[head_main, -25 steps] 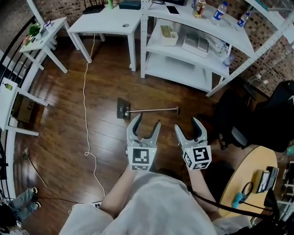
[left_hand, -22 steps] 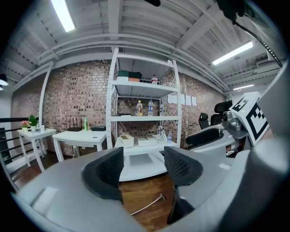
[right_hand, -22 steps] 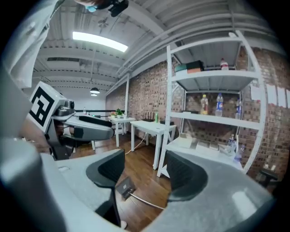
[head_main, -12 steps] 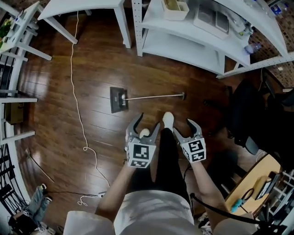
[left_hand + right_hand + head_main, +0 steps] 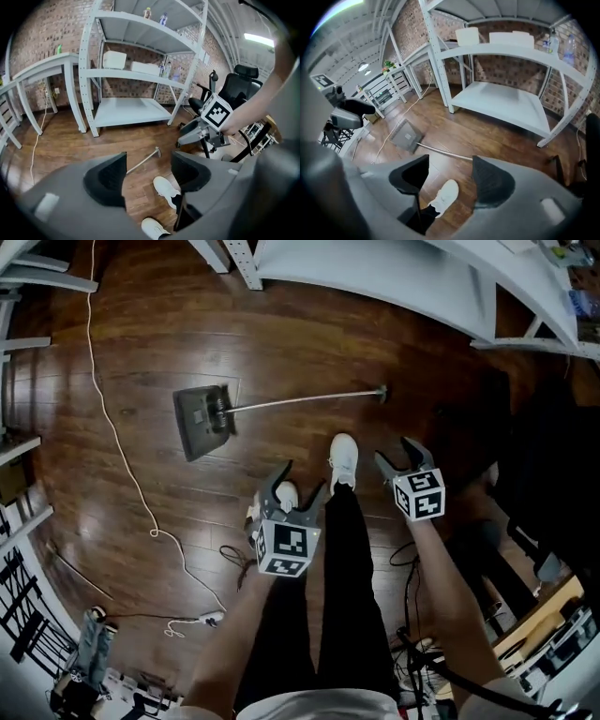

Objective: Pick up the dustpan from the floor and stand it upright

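Note:
The dustpan (image 5: 199,418) lies flat on the dark wooden floor, its grey pan at the left and its long metal handle (image 5: 300,400) running right to a small end cap. The right gripper view shows the pan (image 5: 408,136) and handle ahead; the left gripper view shows only the handle's end (image 5: 145,159). My left gripper (image 5: 298,486) hangs open and empty, nearer to me than the pan. My right gripper (image 5: 401,452) is open too, below the handle's right end. Neither touches the dustpan.
The person's white shoes (image 5: 343,459) stand on the floor between the grippers. A white shelf rack (image 5: 394,277) crosses the top. A white cable (image 5: 122,465) trails down the left, with table legs (image 5: 28,343) beyond. A black office chair (image 5: 232,91) stands at the right.
The head camera has moved forward and tilted down; the dustpan now sits higher left and larger. Both grippers stayed open, the right one moved up toward the handle's end.

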The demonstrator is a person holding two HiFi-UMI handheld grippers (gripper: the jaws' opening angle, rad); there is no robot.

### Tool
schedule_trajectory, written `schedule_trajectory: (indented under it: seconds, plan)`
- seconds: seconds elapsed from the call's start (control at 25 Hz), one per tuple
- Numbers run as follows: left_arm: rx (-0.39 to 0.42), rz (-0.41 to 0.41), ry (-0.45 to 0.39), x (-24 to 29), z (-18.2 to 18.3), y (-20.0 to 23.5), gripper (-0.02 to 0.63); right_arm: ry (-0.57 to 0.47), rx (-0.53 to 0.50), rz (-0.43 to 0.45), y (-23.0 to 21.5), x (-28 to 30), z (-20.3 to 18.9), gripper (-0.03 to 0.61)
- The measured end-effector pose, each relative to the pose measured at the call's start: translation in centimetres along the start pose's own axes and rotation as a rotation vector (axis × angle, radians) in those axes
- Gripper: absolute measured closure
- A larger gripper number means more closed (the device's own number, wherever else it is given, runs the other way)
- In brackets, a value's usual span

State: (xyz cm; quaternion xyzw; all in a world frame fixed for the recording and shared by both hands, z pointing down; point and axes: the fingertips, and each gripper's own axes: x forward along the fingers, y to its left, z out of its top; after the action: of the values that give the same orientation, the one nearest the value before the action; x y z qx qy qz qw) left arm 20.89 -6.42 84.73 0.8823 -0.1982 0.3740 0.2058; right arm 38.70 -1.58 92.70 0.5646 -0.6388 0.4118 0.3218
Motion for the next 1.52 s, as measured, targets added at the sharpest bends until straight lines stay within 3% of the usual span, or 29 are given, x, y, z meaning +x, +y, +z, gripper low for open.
schedule_trajectory:
  seconds: [0.12, 0.32, 0.52, 0.68, 0.88, 0.92, 1.12, 1.28, 1.52]
  plan:
    - [0.006, -0.016, 0.056, 7.0, -3.2, 0.3, 0.302, 0.017, -0.023, 0.004, -4.7, 6.6, -1.4, 0.301]
    - [-0.056, -0.076, 0.159, 15.9, -7.7, -0.2, 0.310, 0.101, -0.026, 0.013, -11.1, 15.8, -6.2, 0.301]
    - [-0.107, -0.090, 0.177, 22.1, -9.9, 0.2, 0.310, 0.188, -0.025, 0.012, -16.5, 22.4, -10.2, 0.301]
    - [-0.127, -0.075, 0.202, 26.2, -12.4, 1.5, 0.318, 0.216, -0.046, 0.030, -18.2, 28.2, -12.4, 0.307]
    - [-0.058, -0.113, 0.230, 29.1, -14.4, -0.1, 0.330, 0.242, 0.014, -0.053, -22.3, 33.7, -16.0, 0.435]
    - [-0.053, -0.108, 0.231, 29.5, -14.4, 0.2, 0.333, 0.255, 0.029, -0.078, -23.0, 34.2, -16.0, 0.495]
    - [-0.117, -0.058, 0.219, 26.6, -12.0, 3.1, 0.337, 0.228, -0.065, -0.105, -21.0, 29.7, -10.3, 0.512]
    - [-0.135, -0.031, 0.153, 22.3, -6.3, 4.6, 0.336, 0.129, -0.193, -0.151, -16.8, 21.3, -2.5, 0.506]
    - [-0.217, 0.070, 0.038, 12.5, 3.3, 4.6, 0.337, 0.056, -0.229, -0.291, -9.5, 6.0, 4.6, 0.483]
